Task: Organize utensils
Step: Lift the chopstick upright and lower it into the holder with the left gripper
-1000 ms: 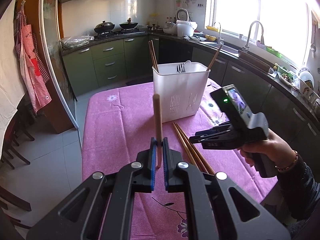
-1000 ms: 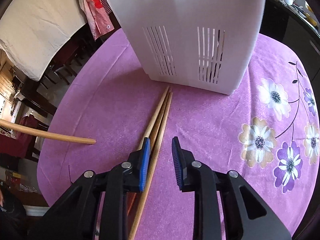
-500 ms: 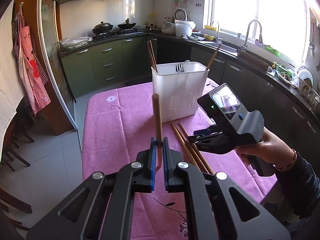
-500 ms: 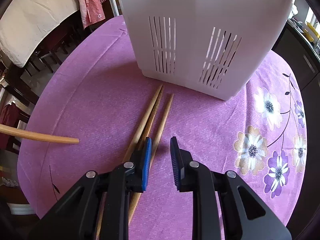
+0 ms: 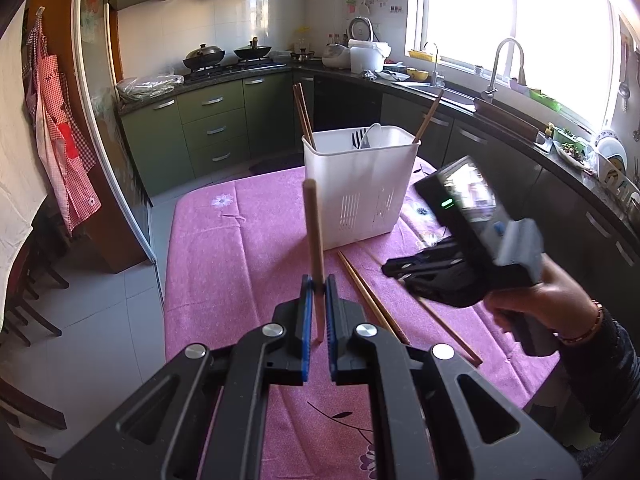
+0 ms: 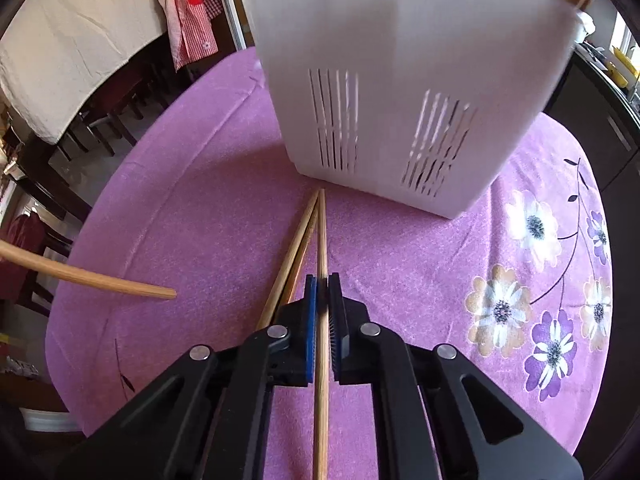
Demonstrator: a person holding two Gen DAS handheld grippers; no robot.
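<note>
Left gripper jaws pinch one chopstick upright, in front of the white utensil basket. Right gripper jaws clamp a second chopstick lying on the pink-clothed worktop, its tip just before the basket. Two more chopsticks lie touching beside it, left.

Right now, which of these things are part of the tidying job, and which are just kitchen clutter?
Part of the job:
- chopstick in the left gripper
- chopstick in the right gripper
- loose chopsticks on the tablecloth
- white utensil holder

Just lying about:
- woks
- rice cooker
- apron
</note>
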